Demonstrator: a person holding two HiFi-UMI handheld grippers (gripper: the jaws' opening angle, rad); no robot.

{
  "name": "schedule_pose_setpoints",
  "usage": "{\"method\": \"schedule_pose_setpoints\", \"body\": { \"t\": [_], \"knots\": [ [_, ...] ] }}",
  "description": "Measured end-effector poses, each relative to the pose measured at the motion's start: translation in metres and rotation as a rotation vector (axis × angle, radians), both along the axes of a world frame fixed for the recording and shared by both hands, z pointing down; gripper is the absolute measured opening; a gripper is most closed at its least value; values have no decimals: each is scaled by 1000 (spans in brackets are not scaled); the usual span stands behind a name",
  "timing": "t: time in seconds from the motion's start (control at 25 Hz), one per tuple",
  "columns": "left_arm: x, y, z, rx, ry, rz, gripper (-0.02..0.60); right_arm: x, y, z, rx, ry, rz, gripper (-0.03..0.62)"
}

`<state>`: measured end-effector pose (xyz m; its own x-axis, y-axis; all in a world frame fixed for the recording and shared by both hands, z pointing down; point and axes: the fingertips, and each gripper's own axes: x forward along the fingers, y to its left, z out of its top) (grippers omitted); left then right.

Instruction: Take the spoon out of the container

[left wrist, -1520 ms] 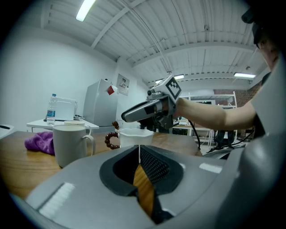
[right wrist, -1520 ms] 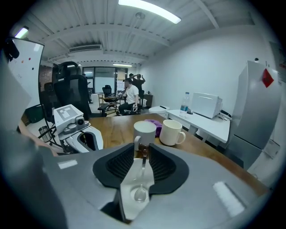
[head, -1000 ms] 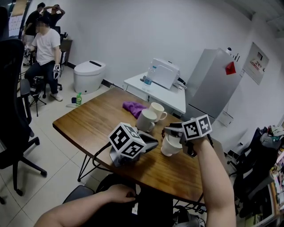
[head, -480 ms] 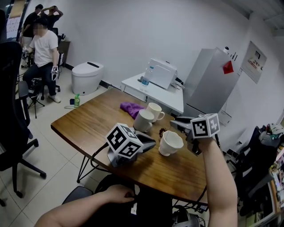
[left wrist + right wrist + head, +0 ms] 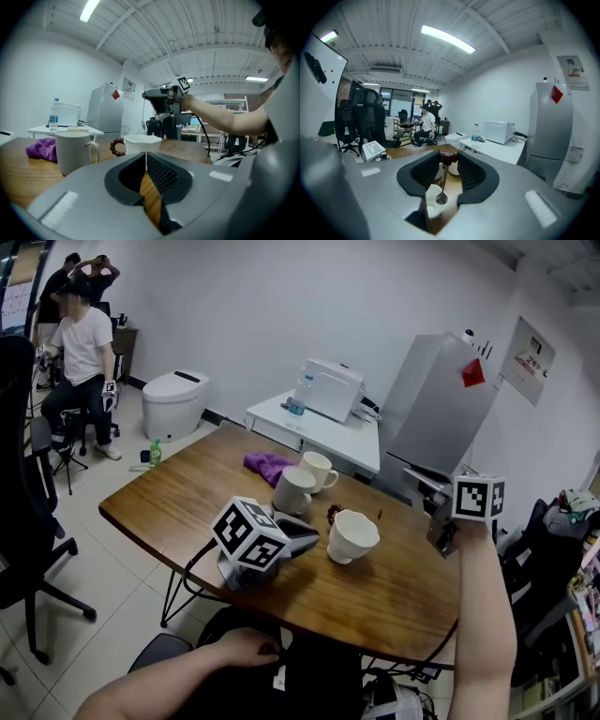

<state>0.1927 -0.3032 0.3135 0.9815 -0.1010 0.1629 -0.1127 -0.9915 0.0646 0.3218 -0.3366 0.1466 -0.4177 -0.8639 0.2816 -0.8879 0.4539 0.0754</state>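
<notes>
The white cup (image 5: 352, 535) stands on the wooden table (image 5: 178, 507); the right gripper view shows it below, as cup (image 5: 432, 207). My right gripper (image 5: 449, 161) is raised above the table's far right edge, away from the cup, and is shut on the spoon's dark red handle. The spoon (image 5: 441, 197) hangs bowl-down between the pads. In the head view that right gripper (image 5: 417, 474) is high at the right. My left gripper (image 5: 302, 534) rests on the table left of the cup, with its jaws together and empty. It faces the cup (image 5: 143, 143).
Two white mugs (image 5: 293, 490) (image 5: 317, 470) and a purple cloth (image 5: 265, 463) sit behind the cup, a brown bead bracelet (image 5: 333, 514) beside it. A white side table with a printer (image 5: 330, 390) and a grey cabinet (image 5: 441, 418) stand beyond. People sit at far left.
My right gripper closed on the spoon at the cup, then rose and swung right, carrying the spoon out of the cup. The left gripper stayed put.
</notes>
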Motion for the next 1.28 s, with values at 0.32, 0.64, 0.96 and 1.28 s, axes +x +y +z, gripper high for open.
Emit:
{"method": "schedule_pose_setpoints", "body": {
  "t": [0.32,0.64,0.96,1.28],
  "knots": [
    [-1,0,0,0,0,1,12,72,20,35,-51,-103,122,123],
    [-2,1,1,-1,0,2,12,149,26,118,-170,-347,273,123],
    [-2,0,0,-1,0,0,12,179,19,146,-166,-477,375,127],
    [-1,1,-1,-2,-1,2,12,195,12,186,-256,-470,509,132]
  ]
}}
